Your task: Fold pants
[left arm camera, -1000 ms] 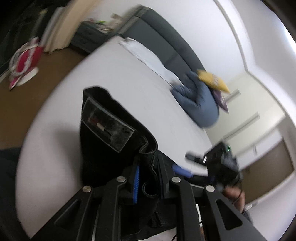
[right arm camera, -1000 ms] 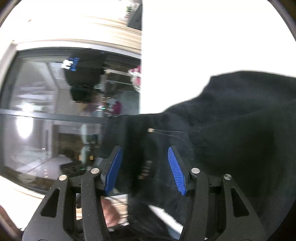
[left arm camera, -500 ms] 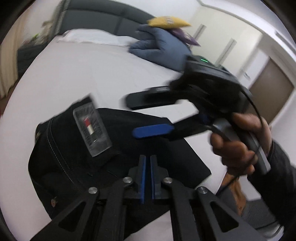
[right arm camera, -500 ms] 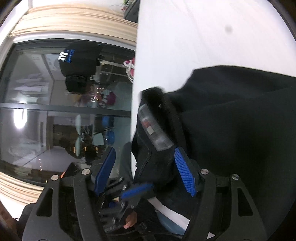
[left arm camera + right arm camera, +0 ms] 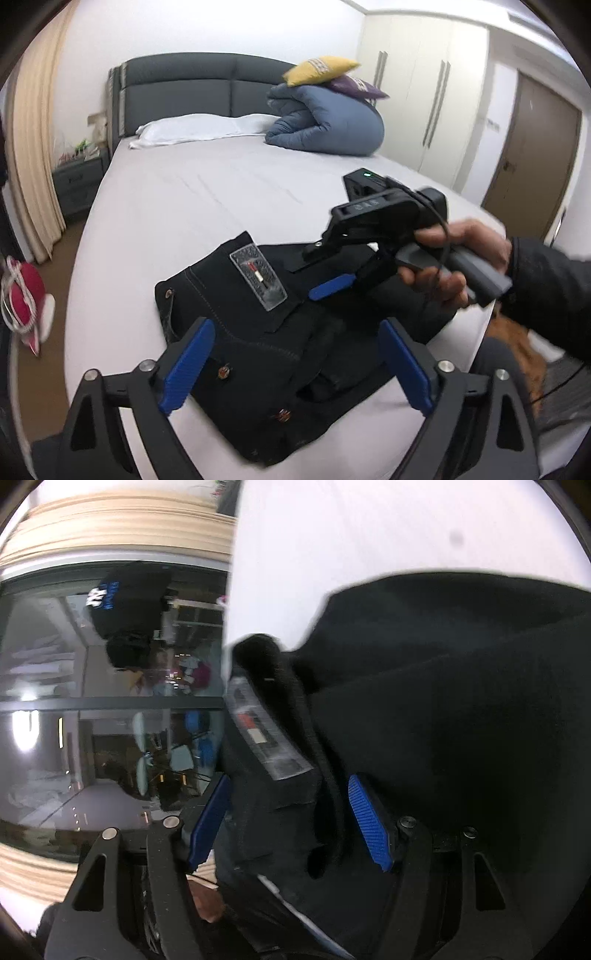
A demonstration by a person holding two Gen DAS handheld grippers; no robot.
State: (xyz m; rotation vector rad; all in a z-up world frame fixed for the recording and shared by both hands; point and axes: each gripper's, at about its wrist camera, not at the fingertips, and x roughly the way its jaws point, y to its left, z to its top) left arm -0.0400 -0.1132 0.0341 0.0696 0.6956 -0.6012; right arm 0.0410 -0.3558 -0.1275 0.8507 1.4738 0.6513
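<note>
The black pants (image 5: 280, 343) lie bunched in a folded heap near the front edge of the white bed (image 5: 192, 199), with a grey label patch (image 5: 258, 282) facing up. My left gripper (image 5: 295, 365) is open and empty, hovering just above the heap. My right gripper (image 5: 321, 273) is held by a hand at the right, over the heap's far side, jaws apart. In the right wrist view the right gripper (image 5: 291, 827) is open, its blue pads on either side of the waistband fold (image 5: 288, 775) with the label, not clamped.
A rolled blue duvet (image 5: 325, 125) with yellow and purple cushions sits at the far right of the bed, a white pillow (image 5: 192, 127) by the grey headboard. A nightstand (image 5: 79, 181) and curtain stand left. A red bag (image 5: 22, 299) lies on the floor.
My left gripper has opened and let go of the pants, which dropped onto the bed. It swung level toward the headboard. The right gripper stayed open and moved over the waistband.
</note>
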